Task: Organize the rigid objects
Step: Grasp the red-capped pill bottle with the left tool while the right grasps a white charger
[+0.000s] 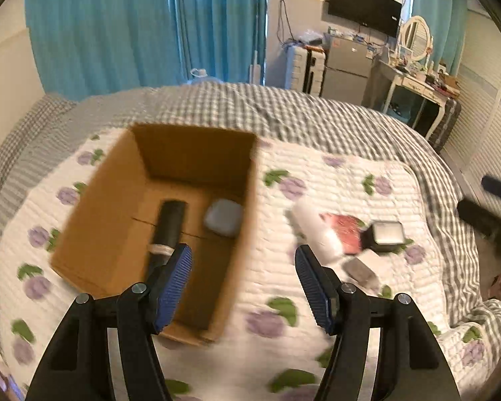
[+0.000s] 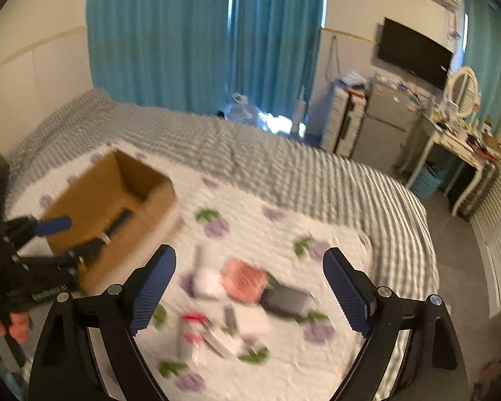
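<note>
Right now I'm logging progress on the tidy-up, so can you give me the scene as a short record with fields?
container: open brown cardboard box on the floral quilt
in box: black cylindrical object; grey-blue rounded case
still on quilt: white cylinder, red flat packet, black square device, grey small item, other blurred items
left gripper: open, holding nothing, at the box's near edge
right gripper: open, holding nothing, above the loose pile
</note>
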Demonstrator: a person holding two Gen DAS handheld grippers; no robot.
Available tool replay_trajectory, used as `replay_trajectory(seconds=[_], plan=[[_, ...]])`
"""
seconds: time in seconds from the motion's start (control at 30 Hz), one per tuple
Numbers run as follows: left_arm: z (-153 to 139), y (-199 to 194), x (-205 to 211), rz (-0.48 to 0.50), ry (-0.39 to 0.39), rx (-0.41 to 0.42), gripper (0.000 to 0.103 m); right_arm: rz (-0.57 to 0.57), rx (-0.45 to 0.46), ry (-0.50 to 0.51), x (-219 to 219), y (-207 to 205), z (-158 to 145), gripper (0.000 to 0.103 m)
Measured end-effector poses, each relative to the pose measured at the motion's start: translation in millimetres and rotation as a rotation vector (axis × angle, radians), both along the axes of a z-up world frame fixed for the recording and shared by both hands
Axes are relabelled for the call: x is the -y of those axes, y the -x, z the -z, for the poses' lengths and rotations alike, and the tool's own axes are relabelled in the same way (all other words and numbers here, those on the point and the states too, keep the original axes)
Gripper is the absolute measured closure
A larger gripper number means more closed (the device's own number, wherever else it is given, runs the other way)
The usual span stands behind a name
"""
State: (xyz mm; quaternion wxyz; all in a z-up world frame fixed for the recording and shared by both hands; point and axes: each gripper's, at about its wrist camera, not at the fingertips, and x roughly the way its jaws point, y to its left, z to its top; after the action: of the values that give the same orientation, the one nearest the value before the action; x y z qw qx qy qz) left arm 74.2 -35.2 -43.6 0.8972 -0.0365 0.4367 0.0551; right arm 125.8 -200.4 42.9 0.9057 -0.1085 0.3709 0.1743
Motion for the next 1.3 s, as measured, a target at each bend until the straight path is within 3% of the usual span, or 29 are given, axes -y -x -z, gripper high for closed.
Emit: replay_trajectory(seconds=[0.4,0.77,0.8,0.87,1.0,1.23,1.3], plan=[[84.1,-2.8,72.7,0.071,0.017,-0.136,0.036,0.052,-0.144,0.057,43.7,2.0,105.3,0.013],[129.0,-13.6,92.4,0.138,0.062,-0.223,0.038,0.061,-0.253,-0.037,53.3,-27.0,146.9,0.013],[133.6,-14.5,93.3,0.147,0.07,-0.24,0.044,0.058,-0.263,-0.04,52.9,-29.5,150.8,0.013],[138.2,-13.9,97.1,0.165,0.064,-0.257,0.057,0.049,-0.276,-0.051,52.3,-33.1,154.5,0.013],[127.3,-9.6,93.0,0.146,0.046,-0.242,0.062,0.034,-0.304,-0.08,49.0,-40.7,163.1,0.015],[102.9,-13.3,57.0,0.05,-0.007,-0.182,0.065,-0.003,-0.353,-0.106,34.7,-53.4,174.9,0.035],[103.7,-15.9,49.5,0.031,-0.007,-0.181,0.065,-0.021,-0.37,-0.113,26.6,-55.9,177.7,0.037]])
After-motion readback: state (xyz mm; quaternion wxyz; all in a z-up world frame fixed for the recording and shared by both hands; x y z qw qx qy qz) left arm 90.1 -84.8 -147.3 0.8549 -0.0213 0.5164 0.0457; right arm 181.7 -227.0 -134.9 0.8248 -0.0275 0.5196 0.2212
